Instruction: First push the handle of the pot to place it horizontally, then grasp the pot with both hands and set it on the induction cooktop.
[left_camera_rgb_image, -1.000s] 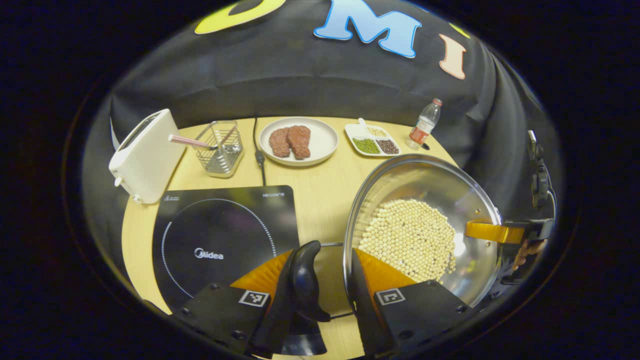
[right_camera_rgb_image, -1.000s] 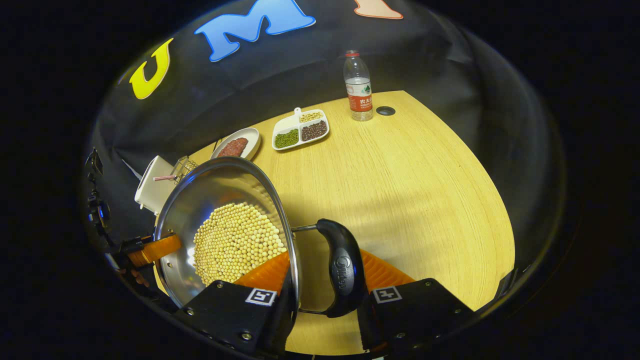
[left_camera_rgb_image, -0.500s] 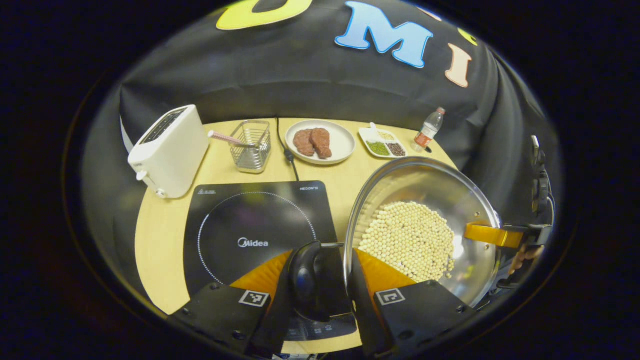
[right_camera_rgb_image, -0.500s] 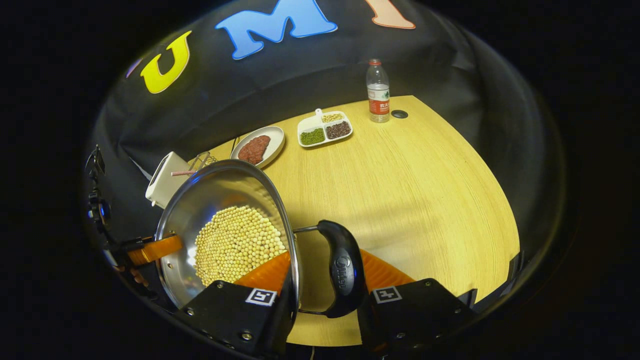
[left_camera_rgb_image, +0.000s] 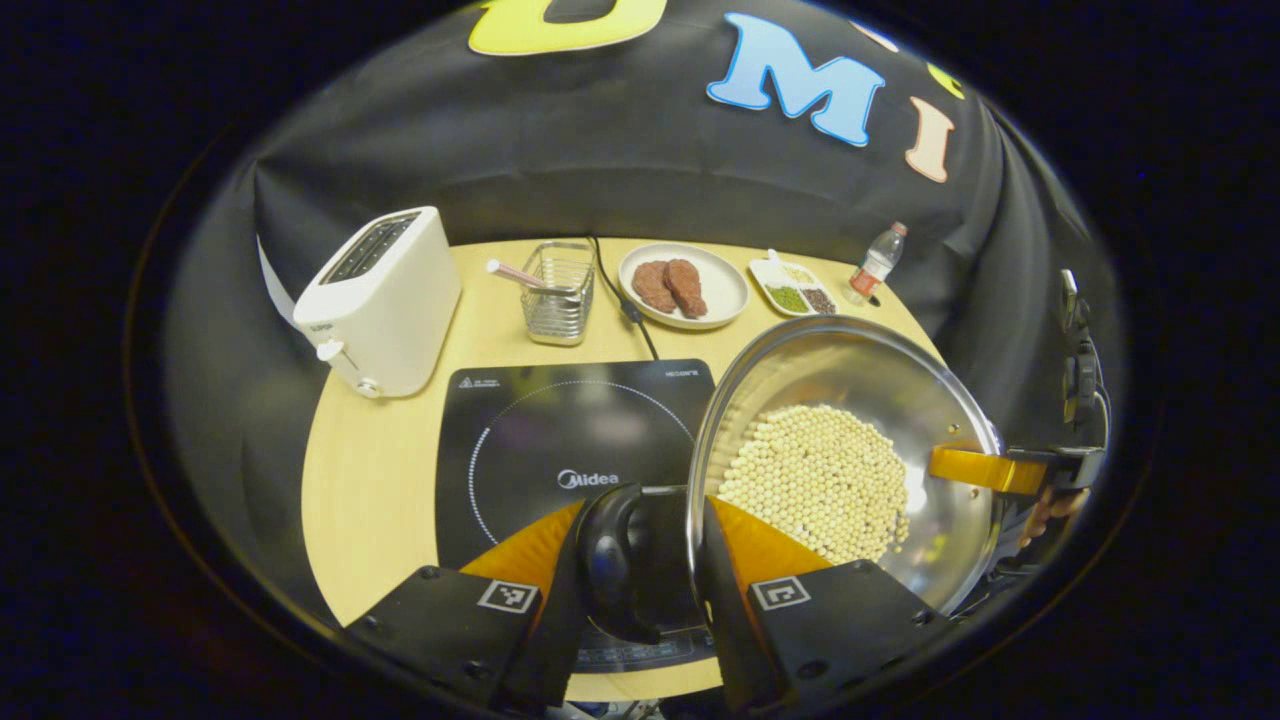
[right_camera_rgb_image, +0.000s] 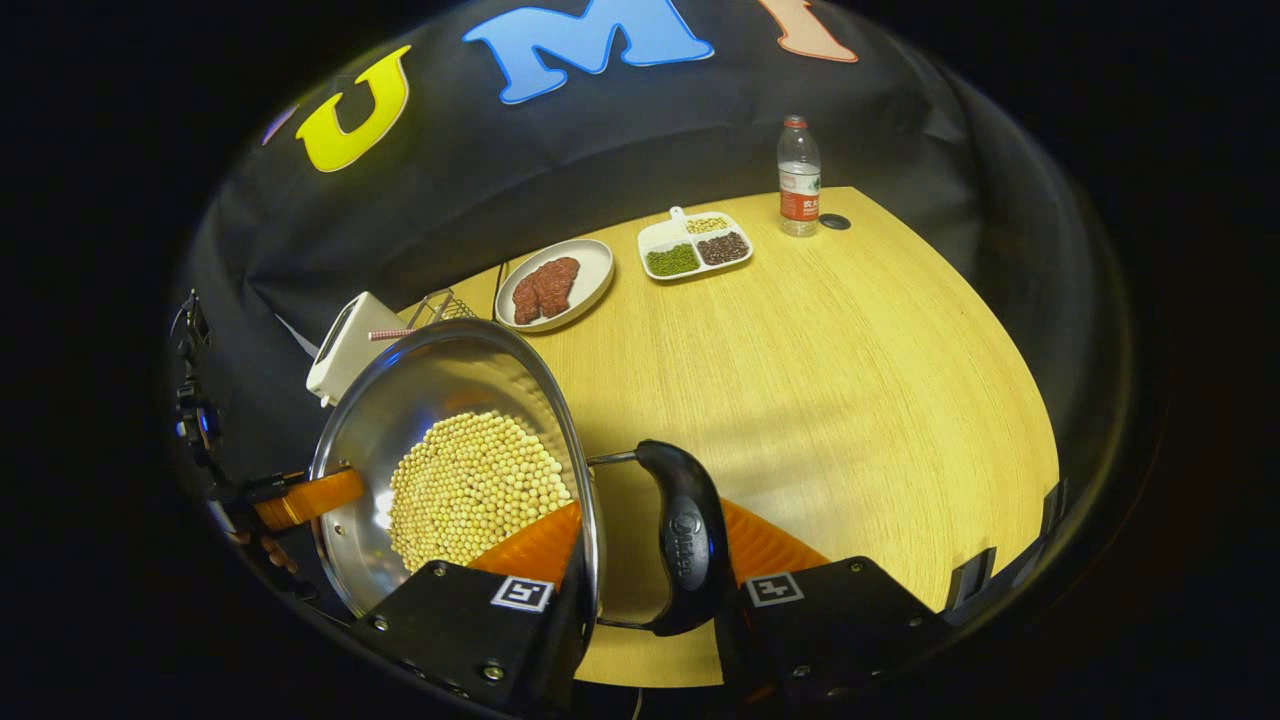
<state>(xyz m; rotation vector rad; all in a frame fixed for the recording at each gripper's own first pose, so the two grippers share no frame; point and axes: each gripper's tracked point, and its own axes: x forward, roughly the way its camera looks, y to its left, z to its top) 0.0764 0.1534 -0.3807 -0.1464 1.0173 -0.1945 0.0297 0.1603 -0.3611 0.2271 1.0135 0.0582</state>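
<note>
Desk (right_camera_rgb_image: 800, 380): light wood, curved far edge; it carries all items listed below.
Induction cooktop (left_camera_rgb_image: 560, 430): black, flat on the desk, near-centre in my left gripper view; its cord runs to the far side.
Pot (left_camera_rgb_image: 850, 400): steel, wide, with a layer of pale beans (left_camera_rgb_image: 815, 480) on its bottom. It is held up between my two grippers, with its left rim over the right edge of the cooktop. I cannot tell whether its base touches anything.
Toaster (left_camera_rgb_image: 375, 300): white, on the far left of the desk, beside the cooktop.
Left gripper (left_camera_rgb_image: 640, 590): closed narrow, one finger inside the pot wall, the other outside against the black side handle (left_camera_rgb_image: 610, 560).
Right gripper (right_camera_rgb_image: 655, 590): likewise clamped on the opposite rim and its black handle (right_camera_rgb_image: 685, 535); it also shows in the left gripper view at the pot's far rim (left_camera_rgb_image: 1000, 470).
Plate (left_camera_rgb_image: 720, 300): white, far centre, holding two brown meat pieces.
Wire basket (left_camera_rgb_image: 555, 300): between toaster and plate, with a pink stick in it.
Divided dish (right_camera_rgb_image: 695, 250): white, with green, dark and pale grains, right of the plate.
Bottle (right_camera_rgb_image: 798, 180): clear, upright, far right.
</note>
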